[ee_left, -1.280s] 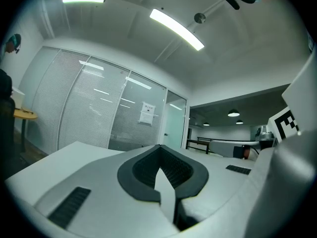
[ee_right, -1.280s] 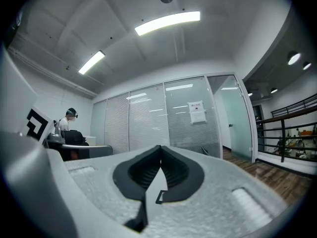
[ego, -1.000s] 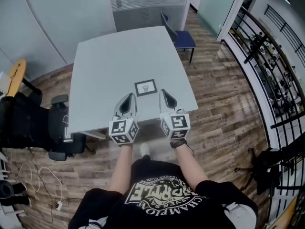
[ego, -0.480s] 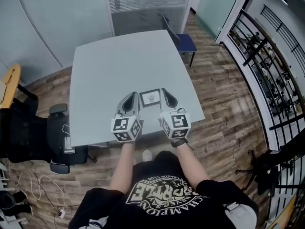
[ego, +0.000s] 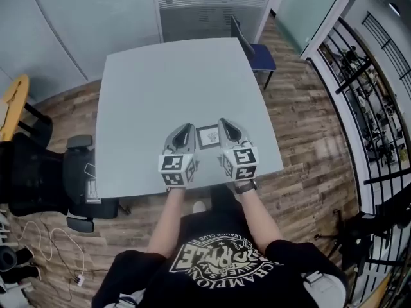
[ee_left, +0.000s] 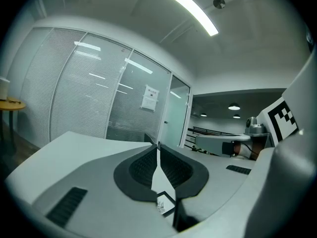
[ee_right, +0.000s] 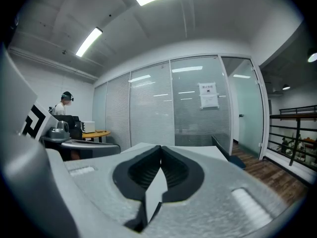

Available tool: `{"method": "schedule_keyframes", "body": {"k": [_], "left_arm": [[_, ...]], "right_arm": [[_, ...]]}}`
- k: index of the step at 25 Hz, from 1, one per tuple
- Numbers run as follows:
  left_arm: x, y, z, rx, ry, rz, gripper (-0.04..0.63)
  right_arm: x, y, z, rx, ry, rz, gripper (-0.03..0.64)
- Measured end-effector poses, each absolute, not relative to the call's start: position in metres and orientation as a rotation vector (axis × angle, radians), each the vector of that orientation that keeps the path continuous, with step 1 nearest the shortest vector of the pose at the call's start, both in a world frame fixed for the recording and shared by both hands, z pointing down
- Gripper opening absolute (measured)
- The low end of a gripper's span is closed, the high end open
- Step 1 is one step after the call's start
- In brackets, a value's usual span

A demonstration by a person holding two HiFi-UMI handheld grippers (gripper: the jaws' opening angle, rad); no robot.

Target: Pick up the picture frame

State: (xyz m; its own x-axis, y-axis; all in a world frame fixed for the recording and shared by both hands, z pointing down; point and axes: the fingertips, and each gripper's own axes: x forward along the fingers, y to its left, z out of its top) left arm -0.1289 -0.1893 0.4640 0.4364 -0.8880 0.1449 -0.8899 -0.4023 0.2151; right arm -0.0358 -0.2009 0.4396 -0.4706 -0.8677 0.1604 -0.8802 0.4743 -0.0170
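Observation:
A small dark-rimmed picture frame [ego: 209, 136] with a white picture lies flat on the grey table [ego: 160, 76], close to its near edge. My left gripper [ego: 188, 128] hovers just left of the frame, and my right gripper [ego: 223, 122] just right of it. Both are shut with nothing between the jaws. In the left gripper view the jaws [ee_left: 157, 148] meet tip to tip, and a corner of the frame [ee_left: 166, 205] shows low through the gap. The right gripper view shows its gripper [ee_right: 160, 161] pressed together over bare table; the frame is hidden there.
A blue chair [ego: 260, 53] stands at the table's far right corner. A black office chair [ego: 38, 178] sits left of the table, near a yellow table [ego: 16, 104]. A metal railing [ego: 379, 108] runs along the right. Glass walls with blinds [ego: 212, 5] stand behind.
Both grippers have moved forward and lower over the table's near edge. They now flank the picture frame, which earlier lay ahead of their tips. Both stayed shut.

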Motion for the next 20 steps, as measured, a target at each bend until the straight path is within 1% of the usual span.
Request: {"method": "schedule_keyframes", "body": {"k": [3,9,16,17,18,20], "left_arm": [[-0.132,-0.219,0.477,2.409,-1.541,0.037,0.005],[-0.119,-0.266,0.501,2.375,-1.517,0.109,0.005],[-0.124,-0.308,0.569,2.263,-1.47,0.21,0.006],[-0.128,-0.311,0.579,2.239,-1.458,0.212,0.006],[-0.13,-0.314,0.589,2.217,-1.442,0.217,0.008],[-0.13,-0.319,0.61,2.181,-1.399,0.245,0.01]], "right_arm": [[-0.042,-0.23,0.454,1.491,-2.574,0.173,-0.002],[-0.03,-0.278,0.491,1.357,-2.533,0.279,-0.002],[0.0,-0.33,0.56,1.339,-2.415,0.453,0.003],[0.001,-0.335,0.571,1.326,-2.397,0.48,0.046],[0.003,-0.339,0.582,1.312,-2.378,0.505,0.068],[0.008,-0.346,0.603,1.289,-2.339,0.543,0.075]]}}
